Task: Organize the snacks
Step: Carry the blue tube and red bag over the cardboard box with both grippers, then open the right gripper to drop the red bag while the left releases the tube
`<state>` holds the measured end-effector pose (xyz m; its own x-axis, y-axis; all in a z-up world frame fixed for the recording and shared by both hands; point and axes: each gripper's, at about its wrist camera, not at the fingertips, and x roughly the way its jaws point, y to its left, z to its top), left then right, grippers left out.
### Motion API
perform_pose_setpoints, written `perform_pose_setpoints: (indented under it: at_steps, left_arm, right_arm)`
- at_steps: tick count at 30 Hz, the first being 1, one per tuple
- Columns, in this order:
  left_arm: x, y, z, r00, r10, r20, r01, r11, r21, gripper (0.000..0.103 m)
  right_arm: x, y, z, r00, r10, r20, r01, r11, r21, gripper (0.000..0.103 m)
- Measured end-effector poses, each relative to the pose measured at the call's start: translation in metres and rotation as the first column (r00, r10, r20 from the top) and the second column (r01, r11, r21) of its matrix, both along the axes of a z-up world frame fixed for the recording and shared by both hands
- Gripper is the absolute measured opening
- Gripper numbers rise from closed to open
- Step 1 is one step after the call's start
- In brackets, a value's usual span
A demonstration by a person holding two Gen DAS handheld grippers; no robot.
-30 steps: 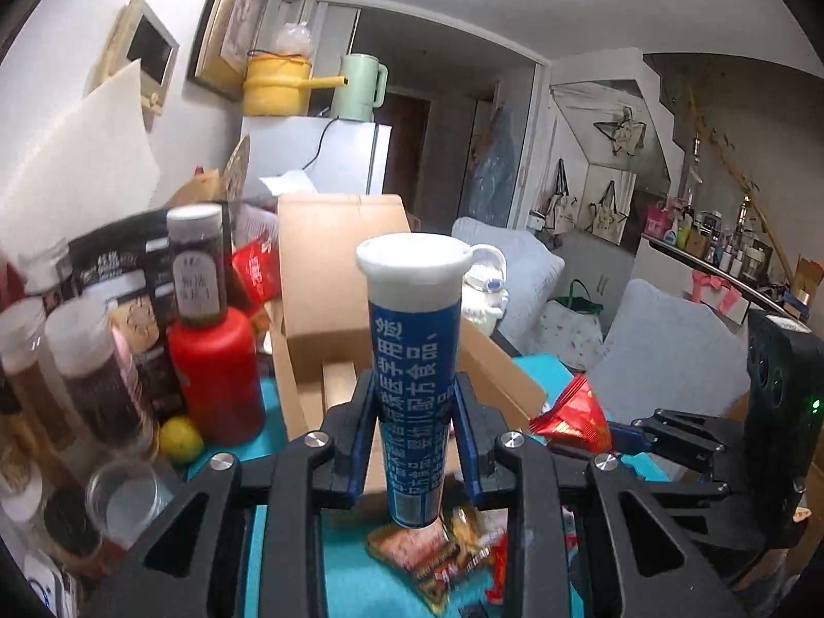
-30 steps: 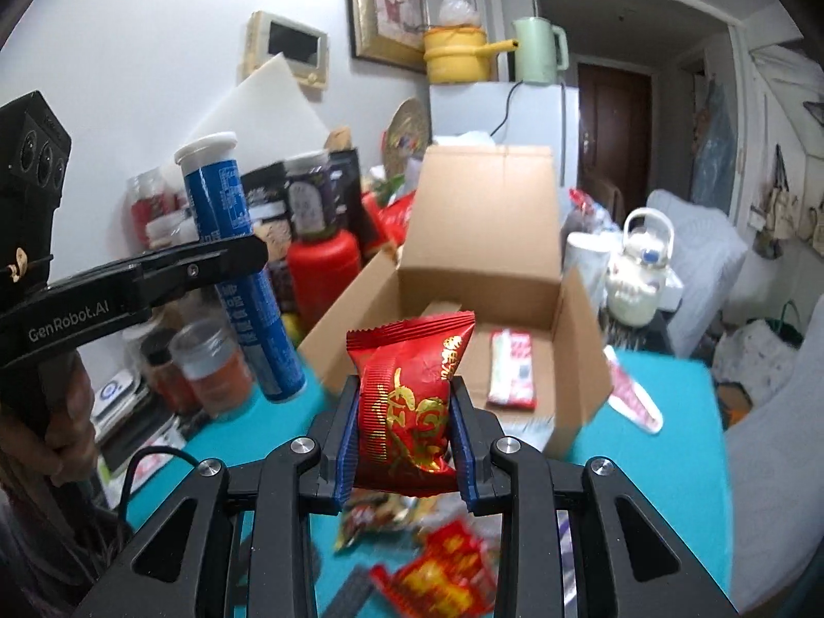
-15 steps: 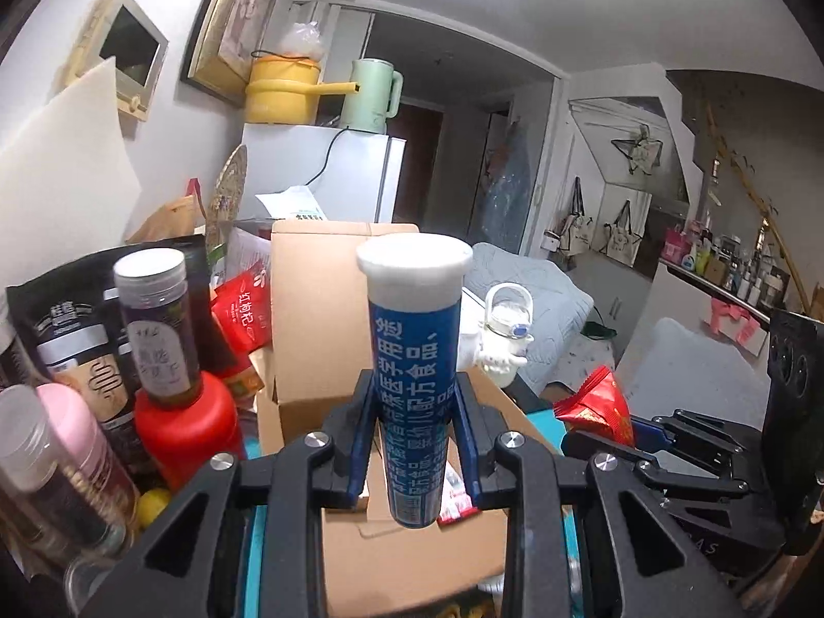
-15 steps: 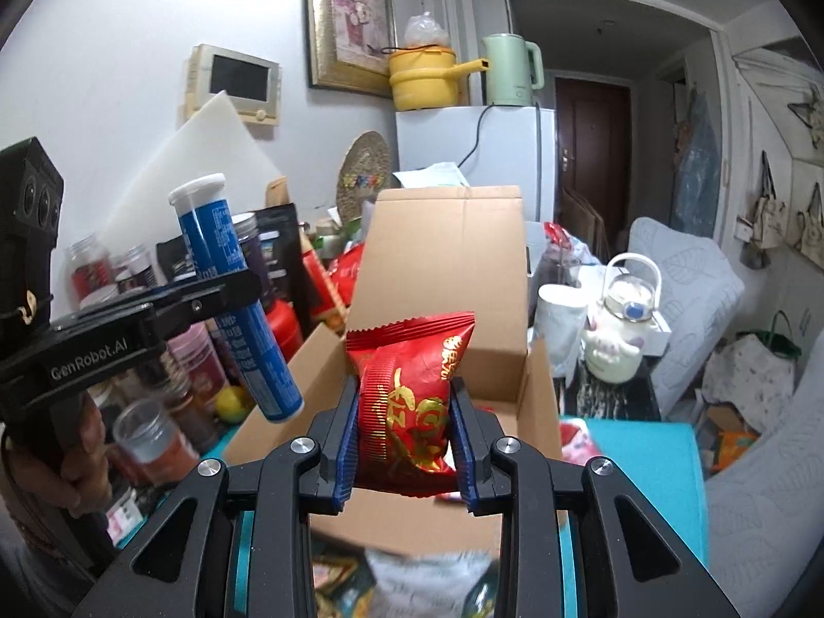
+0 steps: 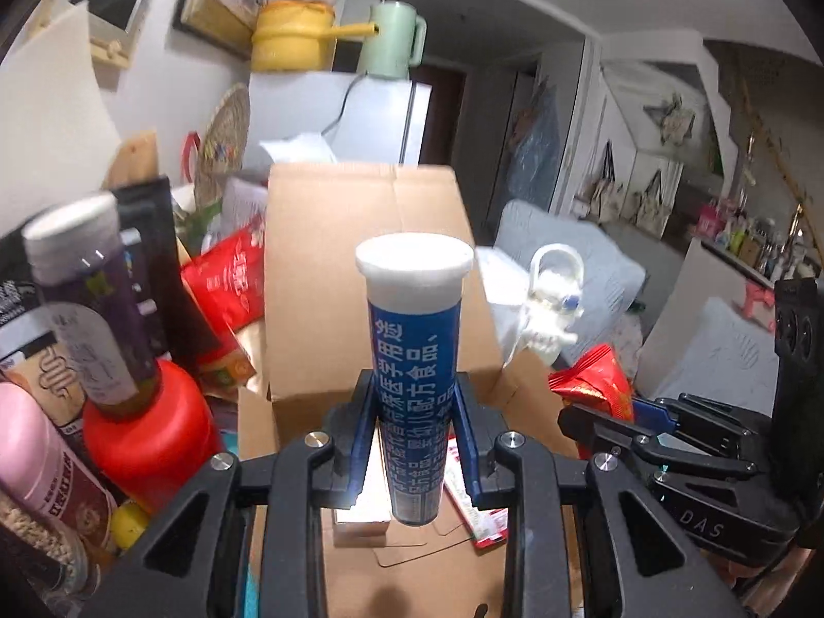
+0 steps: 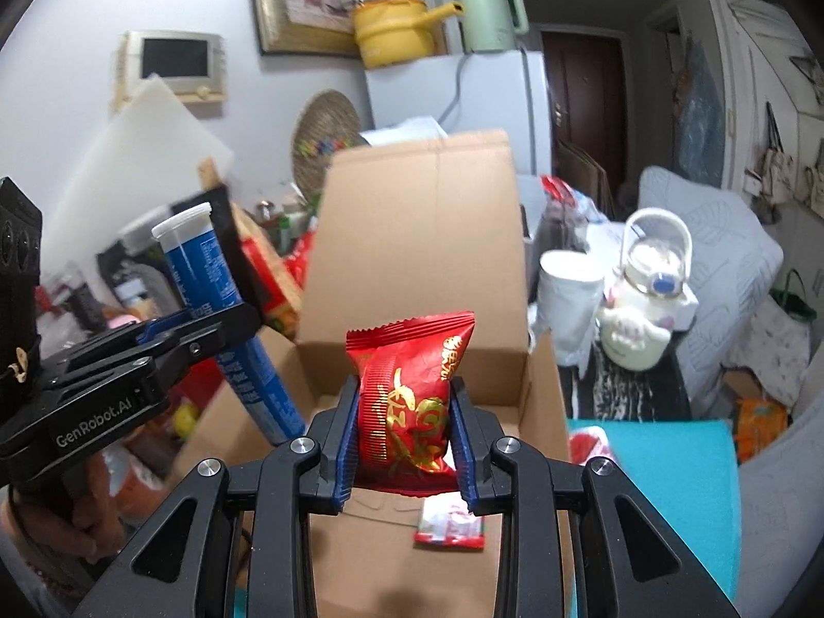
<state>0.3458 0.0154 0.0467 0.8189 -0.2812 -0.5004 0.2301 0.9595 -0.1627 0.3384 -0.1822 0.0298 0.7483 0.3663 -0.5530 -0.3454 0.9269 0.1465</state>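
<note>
Snacks are going into the open cardboard box (image 6: 412,268) on the teal table (image 6: 669,468): a flat red-and-white packet (image 6: 449,528) and a white carton (image 5: 360,510) lie on its floor. Above it, the left gripper (image 5: 416,438) clamps an upright blue tube (image 5: 414,360), and the right gripper (image 6: 404,438) pinches a red snack bag (image 6: 407,401).

Both wrist views look closely down into one cardboard box (image 5: 360,268)

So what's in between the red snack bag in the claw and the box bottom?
Just air, in the right wrist view: the red snack bag hangs over bare cardboard box floor.
</note>
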Motion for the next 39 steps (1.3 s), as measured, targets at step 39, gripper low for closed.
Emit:
perform_pose_setpoints:
  at_steps: [39]
  left_arm:
    - [0.056, -0.01, -0.062, 0.97, 0.079, -0.232, -0.045, 0.988, 0.147, 0.048]
  right_arm:
    - [0.04, 0.012, -0.06, 0.979, -0.07, -0.192, 0.052, 0.994, -0.095, 0.047]
